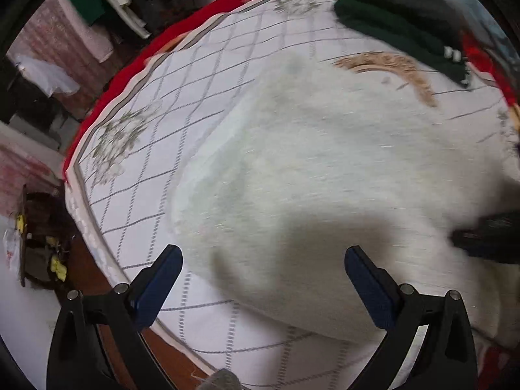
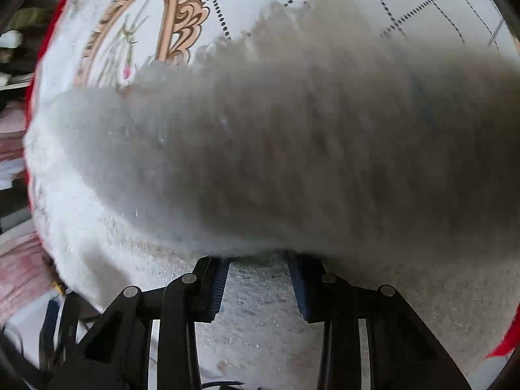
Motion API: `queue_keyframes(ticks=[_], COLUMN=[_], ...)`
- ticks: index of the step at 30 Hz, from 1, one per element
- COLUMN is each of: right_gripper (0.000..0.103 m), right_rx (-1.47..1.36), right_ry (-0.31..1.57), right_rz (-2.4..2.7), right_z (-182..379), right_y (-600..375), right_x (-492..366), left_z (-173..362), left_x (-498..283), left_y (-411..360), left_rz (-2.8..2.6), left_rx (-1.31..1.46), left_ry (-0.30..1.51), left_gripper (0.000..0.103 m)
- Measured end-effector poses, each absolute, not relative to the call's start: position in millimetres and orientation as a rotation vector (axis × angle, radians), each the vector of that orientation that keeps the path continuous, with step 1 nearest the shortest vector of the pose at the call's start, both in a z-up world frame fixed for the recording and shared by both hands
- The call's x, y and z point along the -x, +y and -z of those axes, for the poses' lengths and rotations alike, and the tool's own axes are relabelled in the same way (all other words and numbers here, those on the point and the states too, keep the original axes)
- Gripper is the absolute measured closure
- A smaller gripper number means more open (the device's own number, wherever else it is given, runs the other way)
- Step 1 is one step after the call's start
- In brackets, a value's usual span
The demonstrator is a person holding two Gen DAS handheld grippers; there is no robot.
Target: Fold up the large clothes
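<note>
On the quilted bedspread (image 1: pixel 195 97): white fluffy garment (image 1: pixel 308 162), spread out, one fold lifted. Right gripper (image 2: pixel 258 279) clenched on that raised fold, probably to carry it across. Left gripper (image 1: pixel 263 276) spread wide, gripping nothing, hovering over the near edge.

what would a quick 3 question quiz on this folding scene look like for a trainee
1. True or false: the left gripper is open above the white fuzzy garment.
2. Which gripper grips a fold of that garment? A) left B) right
3. Fill in: the folded garment at the bed's far edge is dark ____.

Key: 1 true. 2 B, the right gripper. 3 green, the dark green garment on the bedspread.
</note>
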State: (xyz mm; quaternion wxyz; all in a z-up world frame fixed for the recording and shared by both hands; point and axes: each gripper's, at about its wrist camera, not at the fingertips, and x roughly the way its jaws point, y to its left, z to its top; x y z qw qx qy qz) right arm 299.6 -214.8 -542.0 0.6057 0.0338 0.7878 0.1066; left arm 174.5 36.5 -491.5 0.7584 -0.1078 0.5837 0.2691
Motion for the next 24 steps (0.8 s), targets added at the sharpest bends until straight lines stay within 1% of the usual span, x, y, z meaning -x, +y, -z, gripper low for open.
queue_keyframes(ticks=[2, 4, 7, 8, 9, 11, 14, 18, 24], right_gripper=[0.065, 0.064, 0.064, 0.061, 0.051, 0.039, 0.039, 0.039, 0.039], right_rx=[-0.068, -0.179, -0.379, -0.43, -0.454, -0.52, -0.687, -0.912, -1.17], right_ry=[1.845, 1.837, 1.762, 1.723, 1.699, 1.66, 1.642, 1.614, 1.458], right_rz=[-0.241, -0.288, -0.377, -0.369, -0.349, -0.29, -0.19, -0.105, -0.009], right_z=[540.0, 528.2, 500.6, 485.9, 476.8, 460.2, 451.2, 475.5, 547.6], right_y=[-215.8, -235.9, -280.8, -305.8, -323.5, -364.3, -421.6, -459.5, -472.0], right_x=[-301.4, -300.9, -289.5, -279.0, -269.8, -245.0, -196.9, -139.5, -121.8], left_z=[487.1, 485.4, 482.9, 483.7, 484.9, 490.6, 509.6, 539.6, 545.0], left_x=[-187.8, -202.6, -223.3, -230.2, -236.4, -247.4, -257.7, -264.7, -269.9], left_y=[21.1, 10.2, -7.7, -15.7, -23.2, -38.0, -52.9, -60.6, -59.4], left_rz=[-0.541, -0.503, -0.424, -0.398, -0.369, -0.326, -0.298, -0.285, -0.267], left_rx=[0.214, 0.203, 0.207, 0.193, 0.183, 0.154, 0.095, 0.063, 0.061], left_ry=[1.255, 1.254, 1.254, 1.257, 1.261, 1.276, 1.314, 1.392, 1.422], left_gripper=[0.0, 0.0, 0.0, 0.0, 0.0, 0.0, 0.0, 0.0, 0.0])
